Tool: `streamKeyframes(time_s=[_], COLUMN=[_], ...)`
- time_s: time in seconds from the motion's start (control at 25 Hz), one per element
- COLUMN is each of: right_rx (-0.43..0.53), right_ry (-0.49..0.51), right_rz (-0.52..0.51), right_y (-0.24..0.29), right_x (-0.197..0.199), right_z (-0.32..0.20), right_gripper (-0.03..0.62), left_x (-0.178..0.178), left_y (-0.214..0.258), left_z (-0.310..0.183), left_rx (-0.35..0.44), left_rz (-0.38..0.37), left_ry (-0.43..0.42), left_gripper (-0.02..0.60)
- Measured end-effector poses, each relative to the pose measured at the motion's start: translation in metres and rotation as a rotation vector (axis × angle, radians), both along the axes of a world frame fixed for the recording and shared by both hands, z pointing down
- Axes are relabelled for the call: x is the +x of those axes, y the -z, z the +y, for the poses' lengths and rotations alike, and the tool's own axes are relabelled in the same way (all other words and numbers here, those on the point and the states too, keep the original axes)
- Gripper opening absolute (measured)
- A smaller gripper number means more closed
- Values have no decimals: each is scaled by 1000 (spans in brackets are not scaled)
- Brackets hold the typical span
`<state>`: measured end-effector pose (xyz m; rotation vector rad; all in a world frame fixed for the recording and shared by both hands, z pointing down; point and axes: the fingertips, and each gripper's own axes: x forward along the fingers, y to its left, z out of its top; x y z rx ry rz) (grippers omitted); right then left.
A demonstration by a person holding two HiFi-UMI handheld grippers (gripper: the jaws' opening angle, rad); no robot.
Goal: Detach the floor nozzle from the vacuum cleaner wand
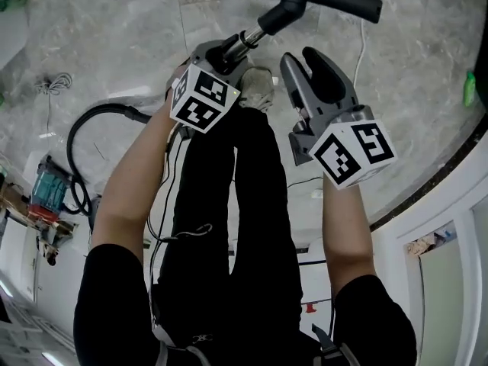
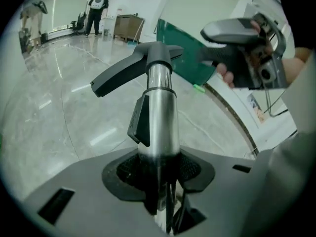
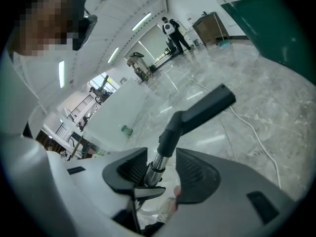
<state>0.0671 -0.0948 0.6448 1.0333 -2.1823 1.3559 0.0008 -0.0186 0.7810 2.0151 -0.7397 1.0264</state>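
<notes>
My left gripper (image 2: 159, 169) is closed on the wand (image 2: 160, 112), pads pressing the metal tube. The tube's long axis runs straight ahead of those jaws to the floor nozzle (image 2: 133, 68), not yet detached at the far end. My right gripper (image 1: 305, 63) stands open and holds nothing, just beside the tube and short of the nozzle's neck.

Gray marble floor (image 1: 99, 44) w/ white walls (image 1: 435, 227).
</notes>
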Motion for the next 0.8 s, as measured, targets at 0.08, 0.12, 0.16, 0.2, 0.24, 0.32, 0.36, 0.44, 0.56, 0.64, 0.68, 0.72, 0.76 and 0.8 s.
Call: streamKeyframes(time_s=[0.08, 0.12, 0.16, 0.2, 0.24, 0.32, 0.36, 0.44, 0.56, 0.64, 0.68, 0.72, 0.76, 0.8], right_rx=[-7, 2, 10, 16, 17, 0, -11, -18, -18, -35, -37, -34, -27, -17], right_ry=[-28, -53, -76, -95, -109, -120, -124, -132, -137, -126, -110, -89, -68, -47], right_rz=[-39, -58, -75, -88, -101, -135, -155, -174, -161, -172, -186, -203, -220, -238], right_y=[17, 26, 34, 42, 49, 62, 66, 70, 69, 68, 68, 69, 71, 73], right_x=[-3, -4, -4, -3, -2, 1, 1, 0, 3, 3, 1, -1, -4, -7], right_z=[-4, -9, -14, -20, -25, -32, -34, -37, -35, -31, -30, -28, -27, -26], right_gripper=[195, 212, 219, 219, 219, 218, 218, 215, 197, 189, 186, 186, 186, 186], left_x=[9, 14, 19, 25, 32, 46, 52, 61, 68, 69, 68, 67, 66, 65], left_y=[38, 53, 66, 79, 91, 112, 120, 128, 130, 129, 129, 129, 130, 131], left_z=[-3, -3, -3, -3, -2, 5, 10, 21, 28, 31, 30, 30, 30, 30], left_rx=[8, 8, 10, 14, 14, 6, 1, -3, -3, -5, 0, 5, 8, 6], left_rz=[60, 86, 112, 137, 161, 202, 220, 245, 264, 273, 277, 280, 284, 292], left_ry=[20, 24, 23, 18, 14, 10, 6, -3, -4, -11, -18, -27, -35, -43], left_gripper=[163, 163, 163, 163, 163, 163, 163, 163, 163, 163, 163, 163, 163, 163])
